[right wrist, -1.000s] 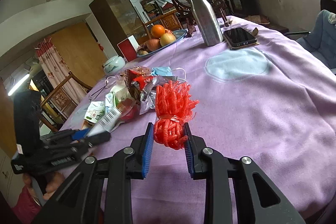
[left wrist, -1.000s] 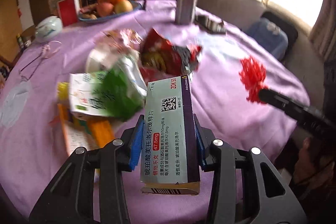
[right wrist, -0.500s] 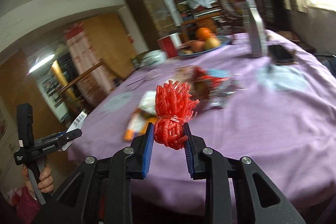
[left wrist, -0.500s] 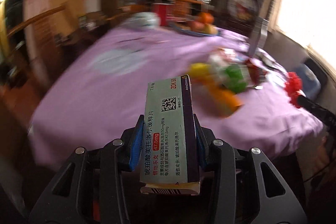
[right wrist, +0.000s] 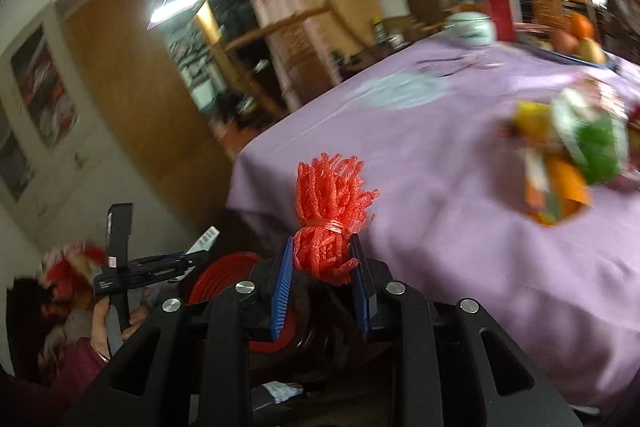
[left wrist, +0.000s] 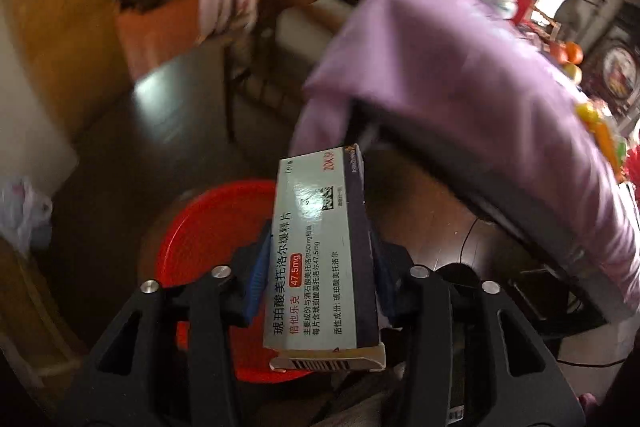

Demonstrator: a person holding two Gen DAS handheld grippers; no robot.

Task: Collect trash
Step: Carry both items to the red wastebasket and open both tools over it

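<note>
Left tongs (left wrist: 320, 267) are opening around the white-and-purple cardboard medicine box (left wrist: 320, 251), hanging over the round red plastic bin (left wrist: 208, 227) beyond the table's edge, likely to drop it. Right tongs (right wrist: 320, 267) are clamping the red-orange mesh bundle (right wrist: 328, 211), waiting its turn.

On the medicine box (left wrist: 320, 259), "琥珀酸美托洛尔缓释片", "倍他乐克", "47.5mg" in a red badge and "ZOK 50" are printed, with a QR code and a barcode.
</note>
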